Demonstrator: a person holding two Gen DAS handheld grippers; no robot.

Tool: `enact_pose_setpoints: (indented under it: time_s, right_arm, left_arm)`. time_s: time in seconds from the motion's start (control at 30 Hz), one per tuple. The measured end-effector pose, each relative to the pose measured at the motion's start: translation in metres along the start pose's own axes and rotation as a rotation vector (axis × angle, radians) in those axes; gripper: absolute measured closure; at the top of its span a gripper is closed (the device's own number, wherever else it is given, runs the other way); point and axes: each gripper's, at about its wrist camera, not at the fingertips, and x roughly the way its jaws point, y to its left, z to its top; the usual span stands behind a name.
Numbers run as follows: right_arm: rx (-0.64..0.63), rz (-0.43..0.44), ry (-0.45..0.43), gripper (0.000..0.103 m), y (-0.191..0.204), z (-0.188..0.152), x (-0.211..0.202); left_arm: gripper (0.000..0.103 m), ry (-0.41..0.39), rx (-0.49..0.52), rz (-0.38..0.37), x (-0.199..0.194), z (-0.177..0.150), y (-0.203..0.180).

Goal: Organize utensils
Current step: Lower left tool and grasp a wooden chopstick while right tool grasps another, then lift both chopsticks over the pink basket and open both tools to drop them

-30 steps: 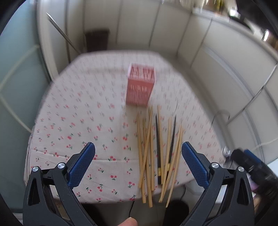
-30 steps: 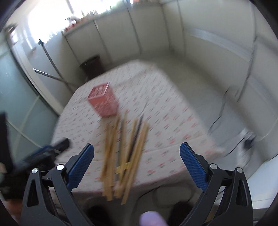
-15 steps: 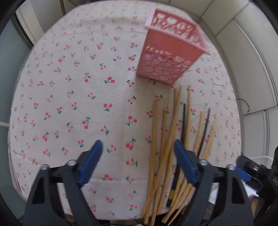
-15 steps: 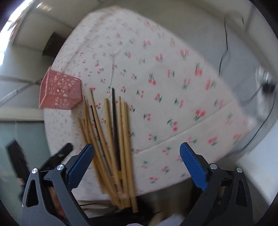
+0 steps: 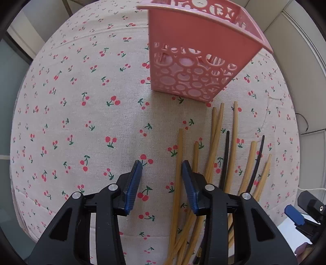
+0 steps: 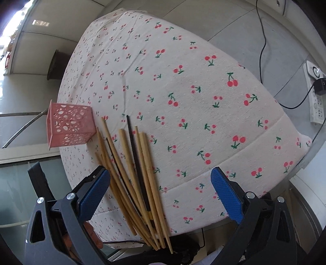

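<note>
Left gripper (image 5: 162, 179) is seen closing, jaws half-spread; leftmost tan bamboo chopstick (image 5: 177, 173) lies just inside the right pad, unpinched. Right gripper (image 6: 161, 189) is held wide open over the chopstick bundle (image 6: 134, 173).

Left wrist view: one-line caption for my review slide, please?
Left gripper, jaws closing around one wooden chopstick, beside the pink basket on the cherry-print tablecloth.

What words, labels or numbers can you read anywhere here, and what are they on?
None can be read.
Pink basket: only cut-out circles; the cut-outs along its rim are cropped, so whether they form letters cannot be told.
Tablecloth: cherry print only.
Chopsticks: no markings visible.
Power strip: any markings too small to read.
</note>
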Motion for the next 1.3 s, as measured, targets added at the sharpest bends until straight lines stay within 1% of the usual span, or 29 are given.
enact_pose_setpoints:
  time_s: [0.03, 0.1, 0.13, 0.17, 0.2, 0.27, 0.33, 0.37, 0.4, 0.43, 0.5, 0.67, 0.73, 0.77, 0.83, 0.9, 0.93, 1.0, 1.07, 1.1, 1.2, 1.3]
  right_arm:
    - [0.0, -0.002, -0.001, 0.007, 0.0, 0.0, 0.001]
    - [0.003, -0.002, 0.0, 0.007, 0.001, 0.0, 0.003]
    - [0.003, -0.003, 0.001, 0.007, 0.002, -0.001, 0.005]
    - [0.002, -0.004, 0.003, 0.007, 0.004, -0.001, 0.007]
    - [-0.002, -0.007, 0.004, 0.008, 0.007, -0.001, 0.011]
    - [-0.012, -0.019, 0.0, 0.015, 0.011, -0.002, 0.016]
    - [-0.041, -0.048, -0.002, 0.039, 0.018, -0.003, 0.024]
    - [-0.057, -0.065, -0.004, 0.046, 0.022, -0.003, 0.028]
    - [-0.072, -0.084, -0.011, 0.057, 0.025, -0.005, 0.031]
    - [-0.092, -0.113, -0.022, 0.062, 0.027, -0.005, 0.033]
    - [-0.12, -0.152, -0.048, 0.064, 0.032, -0.005, 0.035]
    - [-0.163, -0.196, -0.077, 0.065, 0.039, -0.004, 0.04]
    - [-0.177, -0.224, -0.089, 0.071, 0.042, -0.006, 0.041]
    - [-0.188, -0.238, -0.096, 0.073, 0.043, -0.006, 0.042]
    - [-0.204, -0.248, -0.107, 0.077, 0.043, -0.007, 0.042]
    - [-0.237, -0.27, -0.123, 0.076, 0.046, -0.007, 0.044]
    - [-0.262, -0.28, -0.13, 0.074, 0.051, -0.008, 0.046]
    - [-0.32, -0.324, -0.158, 0.075, 0.062, -0.011, 0.051]
    - [-0.348, -0.34, -0.185, 0.084, 0.067, -0.013, 0.054]
    - [-0.348, -0.332, -0.195, 0.094, 0.067, -0.011, 0.054]
    - [-0.294, -0.23, -0.186, 0.095, 0.057, -0.001, 0.05]
    - [-0.271, -0.161, -0.229, 0.095, 0.051, 0.002, 0.036]
  left_arm:
    - [0.067, -0.004, 0.005, 0.006, 0.0, 0.0, -0.001]
    - [0.077, -0.026, 0.03, 0.017, 0.0, -0.003, -0.008]
    - [0.091, -0.035, 0.043, 0.009, -0.001, -0.005, -0.01]
    - [0.097, -0.038, 0.048, 0.005, 0.002, -0.008, -0.013]
    - [0.097, -0.045, 0.052, 0.002, 0.002, -0.009, -0.013]
    - [0.098, -0.058, 0.056, 0.0, 0.001, -0.015, -0.01]
    - [0.098, -0.07, 0.054, 0.003, -0.009, -0.029, 0.0]
    - [0.098, -0.072, 0.046, -0.009, -0.013, -0.032, 0.007]
    - [0.098, -0.078, 0.037, -0.026, -0.018, -0.036, 0.014]
    - [0.098, -0.082, 0.034, -0.034, -0.021, -0.037, 0.017]
    - [0.098, -0.098, 0.03, -0.052, -0.032, -0.04, 0.026]
    - [0.098, -0.11, 0.025, -0.059, -0.044, -0.042, 0.043]
    - [0.098, -0.109, 0.017, -0.064, -0.047, -0.042, 0.05]
    - [0.098, -0.109, 0.016, -0.065, -0.051, -0.033, 0.051]
    - [0.098, -0.116, 0.02, -0.064, -0.053, -0.033, 0.053]
    - [0.098, -0.124, 0.022, -0.064, -0.058, -0.037, 0.063]
    - [0.098, -0.127, 0.022, -0.064, -0.054, -0.036, 0.056]
    - [0.098, -0.139, 0.028, -0.056, -0.053, -0.037, 0.052]
    - [0.098, -0.155, 0.027, -0.049, -0.056, -0.039, 0.052]
    - [0.098, -0.163, 0.024, -0.051, -0.057, -0.04, 0.052]
    - [0.098, -0.203, 0.012, -0.087, -0.068, -0.043, 0.058]
    - [0.098, -0.265, 0.005, -0.129, -0.083, -0.047, 0.063]
